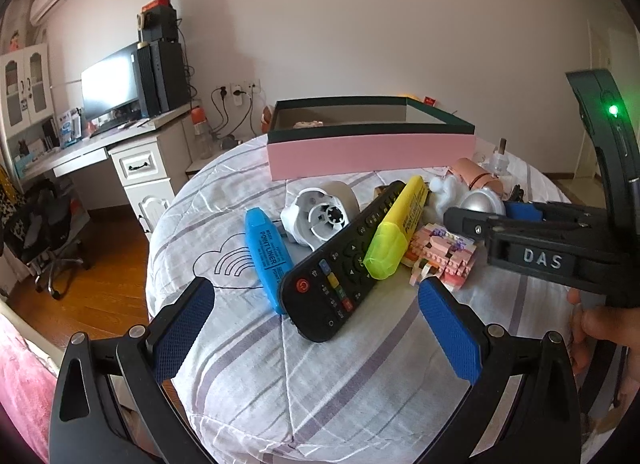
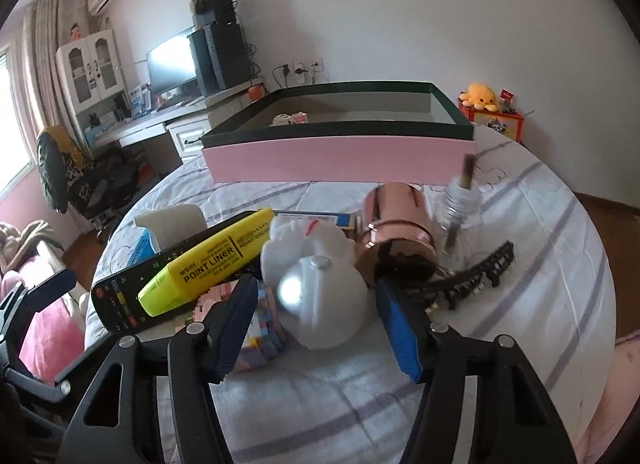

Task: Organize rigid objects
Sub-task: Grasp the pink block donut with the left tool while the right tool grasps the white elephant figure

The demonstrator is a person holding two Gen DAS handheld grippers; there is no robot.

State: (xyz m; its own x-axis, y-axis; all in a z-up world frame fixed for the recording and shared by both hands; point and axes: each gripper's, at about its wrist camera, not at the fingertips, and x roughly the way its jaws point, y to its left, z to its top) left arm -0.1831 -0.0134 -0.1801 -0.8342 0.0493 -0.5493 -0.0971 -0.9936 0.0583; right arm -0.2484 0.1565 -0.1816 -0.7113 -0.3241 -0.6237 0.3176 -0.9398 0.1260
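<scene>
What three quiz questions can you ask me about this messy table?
1. Pick one: what lies on top of the black remote?
A. a banana
B. a yellow highlighter
C. a spoon

2. True or false: the left tongs are holding something.

3. Fill in: the front wall of the box is coloured ____.

Key: 1 B; 2 false, they are open with nothing gripped; 3 pink.
</scene>
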